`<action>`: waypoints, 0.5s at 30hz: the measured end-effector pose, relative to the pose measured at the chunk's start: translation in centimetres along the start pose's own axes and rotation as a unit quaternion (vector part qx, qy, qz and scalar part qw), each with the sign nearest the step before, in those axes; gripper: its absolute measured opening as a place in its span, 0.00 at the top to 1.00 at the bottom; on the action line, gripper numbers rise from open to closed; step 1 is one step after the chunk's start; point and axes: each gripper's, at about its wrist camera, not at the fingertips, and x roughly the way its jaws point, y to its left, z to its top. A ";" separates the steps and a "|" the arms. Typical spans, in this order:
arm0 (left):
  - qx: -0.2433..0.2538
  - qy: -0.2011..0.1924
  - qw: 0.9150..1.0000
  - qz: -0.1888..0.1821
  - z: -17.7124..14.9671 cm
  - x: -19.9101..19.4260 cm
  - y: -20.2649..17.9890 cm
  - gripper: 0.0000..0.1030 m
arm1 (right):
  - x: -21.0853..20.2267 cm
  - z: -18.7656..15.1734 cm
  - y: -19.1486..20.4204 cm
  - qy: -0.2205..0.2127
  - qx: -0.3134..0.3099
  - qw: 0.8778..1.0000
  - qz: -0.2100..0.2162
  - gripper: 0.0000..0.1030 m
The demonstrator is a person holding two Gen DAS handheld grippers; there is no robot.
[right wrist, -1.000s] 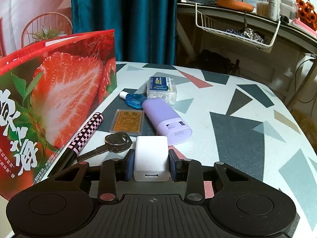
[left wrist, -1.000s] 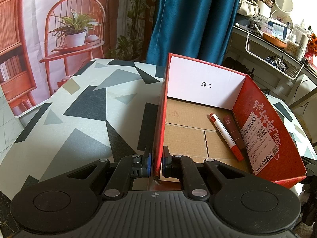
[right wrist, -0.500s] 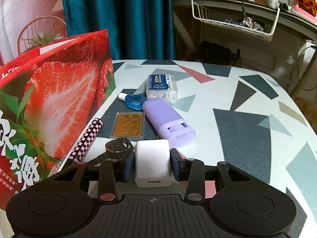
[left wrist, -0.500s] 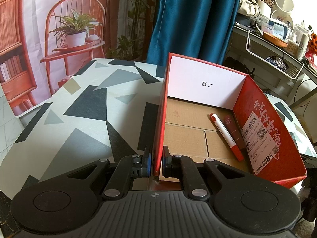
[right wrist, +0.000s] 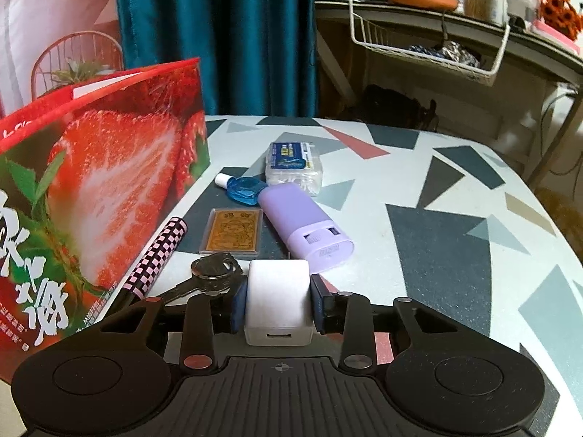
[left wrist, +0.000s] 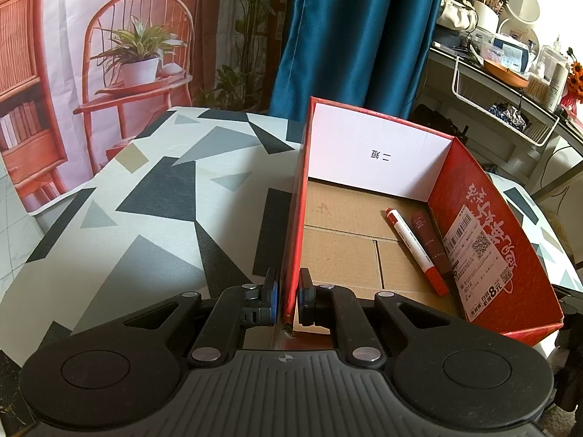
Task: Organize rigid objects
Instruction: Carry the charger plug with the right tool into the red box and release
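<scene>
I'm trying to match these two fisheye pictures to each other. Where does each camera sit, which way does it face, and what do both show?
Left wrist: sits behind the left gripper, looking down into the red box, whose wall the jaws pinch; a marker lies inside.
Right wrist: sits behind the right gripper, looking across the patterned table; the jaws have just been closing on the white charger.
Shared: the box, table, blue curtain, wire basket.
</scene>
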 end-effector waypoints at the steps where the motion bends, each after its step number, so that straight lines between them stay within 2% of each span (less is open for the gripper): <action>1: 0.000 0.000 1.000 0.000 0.0 0.0 0.0 0.89 | -0.1 0.1 -0.2 0.000 0.004 1.000 0.001 0.69; 7: -0.001 -0.001 1.000 -0.001 -0.1 0.2 -0.1 0.89 | -2.0 3.5 -0.7 -0.037 0.008 0.999 0.025 0.69; 15: 0.003 0.000 1.000 0.000 -0.1 0.3 -0.2 0.89 | -4.6 11.1 3.7 -0.117 -0.071 0.986 0.093 0.69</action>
